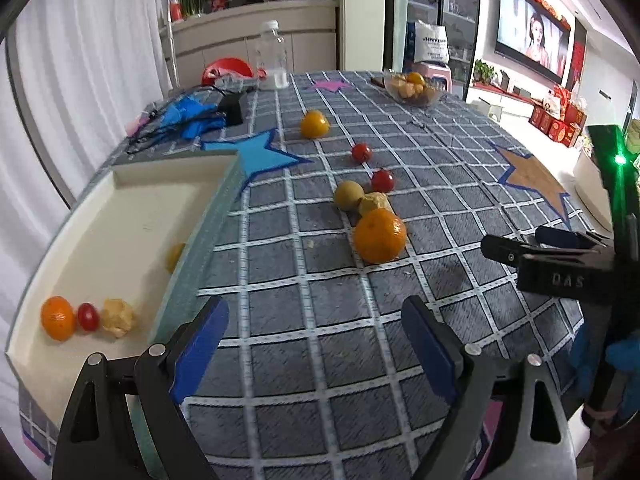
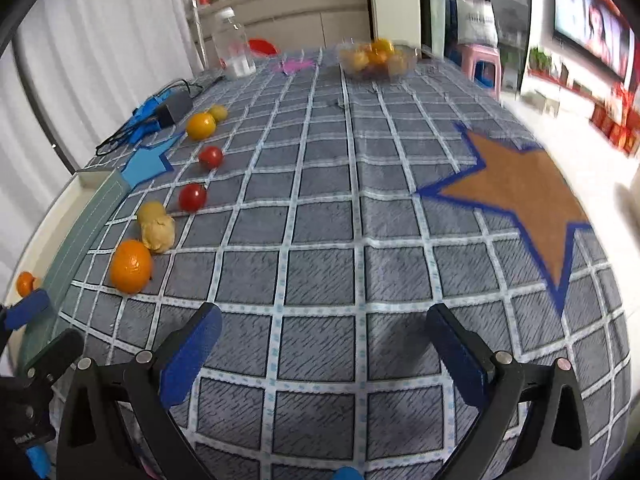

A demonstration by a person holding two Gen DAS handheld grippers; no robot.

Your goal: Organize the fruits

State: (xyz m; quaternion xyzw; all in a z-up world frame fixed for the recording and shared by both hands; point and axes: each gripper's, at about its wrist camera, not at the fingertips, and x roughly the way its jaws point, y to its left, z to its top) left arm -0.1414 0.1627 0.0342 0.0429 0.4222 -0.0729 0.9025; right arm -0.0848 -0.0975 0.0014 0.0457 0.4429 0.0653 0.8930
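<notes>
Bare worktop [image 2: 320,276] ahead of the right tool [image 2: 324,344]; orange [image 2: 131,266] and fruit line crowd ten o'clock.

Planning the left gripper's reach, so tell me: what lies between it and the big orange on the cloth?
Only bare checked tablecloth lies between the open left gripper and the big orange, as the left wrist view shows.
</notes>
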